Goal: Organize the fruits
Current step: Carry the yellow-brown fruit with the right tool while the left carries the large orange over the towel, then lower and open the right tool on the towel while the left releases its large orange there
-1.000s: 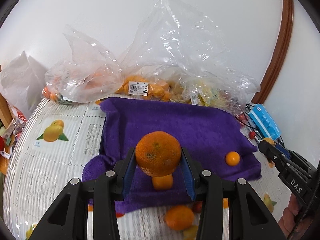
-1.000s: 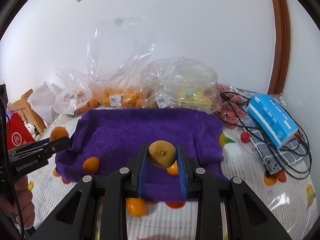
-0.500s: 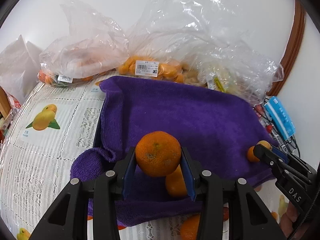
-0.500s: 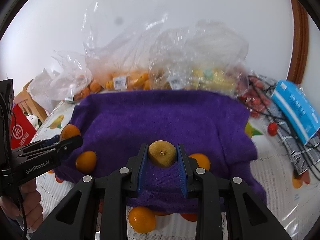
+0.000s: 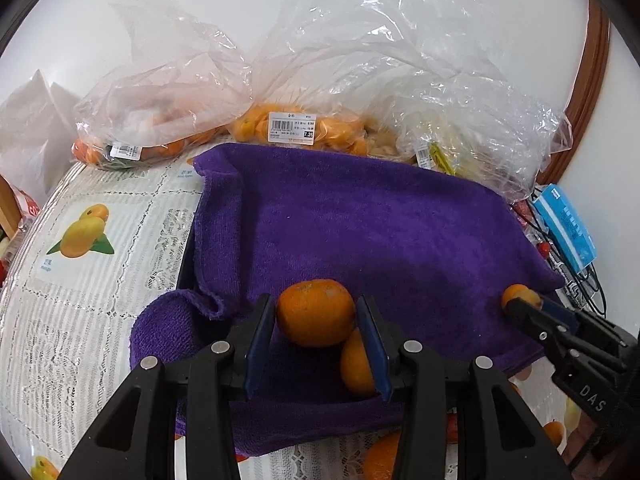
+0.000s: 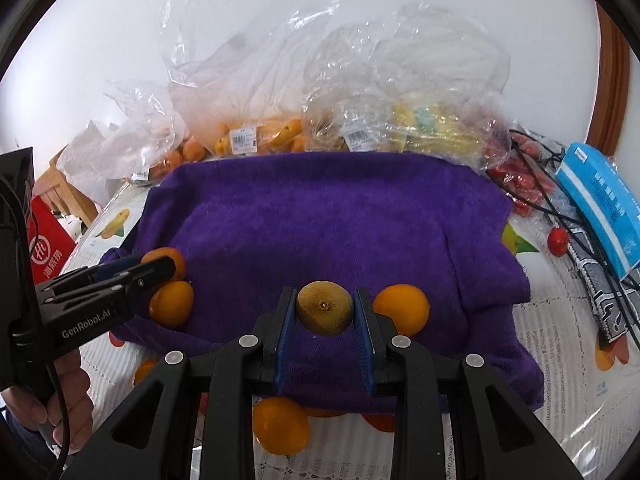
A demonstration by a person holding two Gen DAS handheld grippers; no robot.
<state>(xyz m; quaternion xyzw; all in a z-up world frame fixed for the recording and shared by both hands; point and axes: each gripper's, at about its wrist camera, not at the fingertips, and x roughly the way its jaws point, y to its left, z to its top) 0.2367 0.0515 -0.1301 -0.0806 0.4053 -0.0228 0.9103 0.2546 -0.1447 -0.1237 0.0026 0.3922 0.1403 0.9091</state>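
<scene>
A purple towel [image 5: 360,232] covers the middle of the table. My left gripper [image 5: 316,316] is shut on a mandarin [image 5: 314,310], low over the towel's near edge, with a second orange [image 5: 356,362] lying just under it. In the right wrist view my right gripper [image 6: 325,312] is shut on a brownish-yellow round fruit [image 6: 325,307] just above the towel [image 6: 320,216]. An orange [image 6: 402,310] lies beside its right finger. The left gripper [image 6: 166,268] shows at the left there, and another orange [image 6: 280,426] sits on the tablecloth in front of the towel.
Clear plastic bags of oranges [image 5: 292,128] and yellow fruit [image 6: 432,132] line the wall behind the towel. A blue box [image 6: 604,216], black cables [image 6: 560,216] and small red fruits [image 6: 524,188] lie at the right. A red box [image 6: 48,248] stands at the left table edge.
Both grippers have sunk toward the towel's near edge, each still holding its fruit. The loose oranges on the towel now sit close under and beside the fingers.
</scene>
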